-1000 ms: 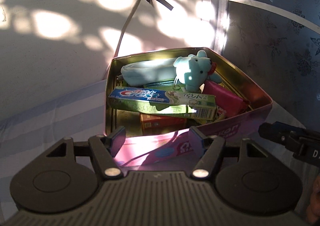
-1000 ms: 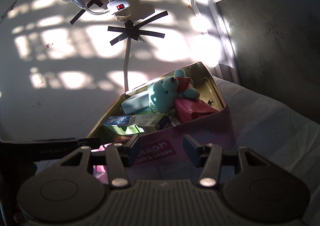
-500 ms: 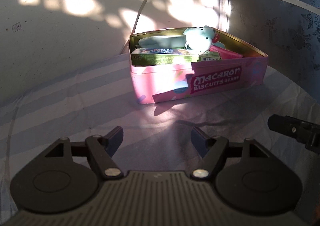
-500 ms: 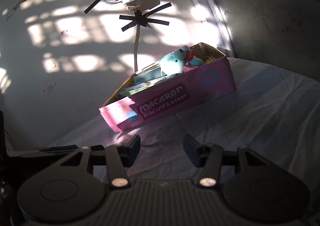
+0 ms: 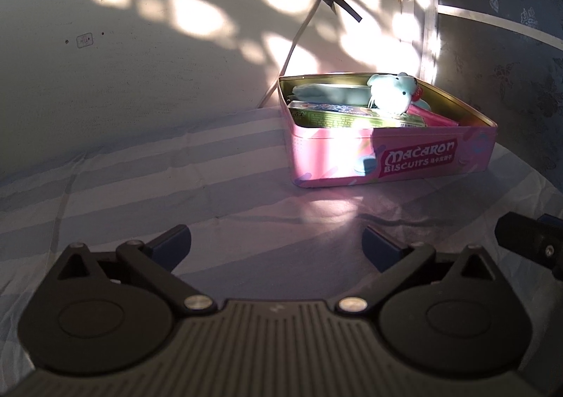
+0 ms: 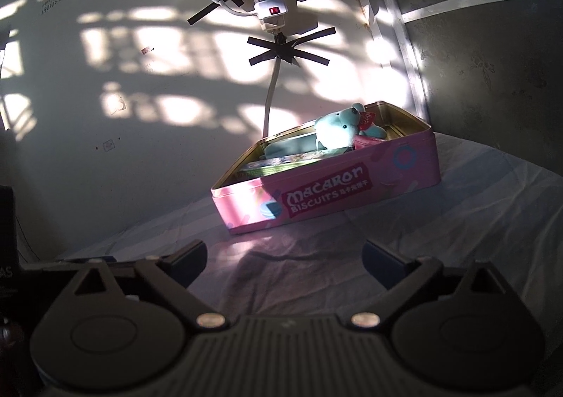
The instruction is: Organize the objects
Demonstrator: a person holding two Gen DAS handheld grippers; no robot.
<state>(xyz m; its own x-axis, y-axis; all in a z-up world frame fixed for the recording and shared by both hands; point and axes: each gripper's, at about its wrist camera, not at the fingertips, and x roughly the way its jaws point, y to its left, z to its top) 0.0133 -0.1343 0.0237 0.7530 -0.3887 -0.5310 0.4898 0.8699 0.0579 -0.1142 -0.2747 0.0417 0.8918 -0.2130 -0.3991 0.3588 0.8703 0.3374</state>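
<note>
The pink tin with the words "Macaron Biscuits" stands on a surface covered with a light striped sheet, close to the white wall, and it has no lid on it. Inside the tin lie a light blue plush bear, a green toothpaste box, a pale blue pouch behind the box, and a pink pouch at the right side. The bear leans on top of the other things. The left tool hangs over the sheet, well apart from the tin; its jaws have just been opening and now stand wide apart, with nothing between them. The right tool is also away from the tin, over the sheet; its jaws have just been opening too and stand wide apart, empty. On the wall above the tin a white cable is fixed with crossed strips of black tape, and it goes up to a power strip. Patches of sunlight fall on the wall and the tin.
</note>
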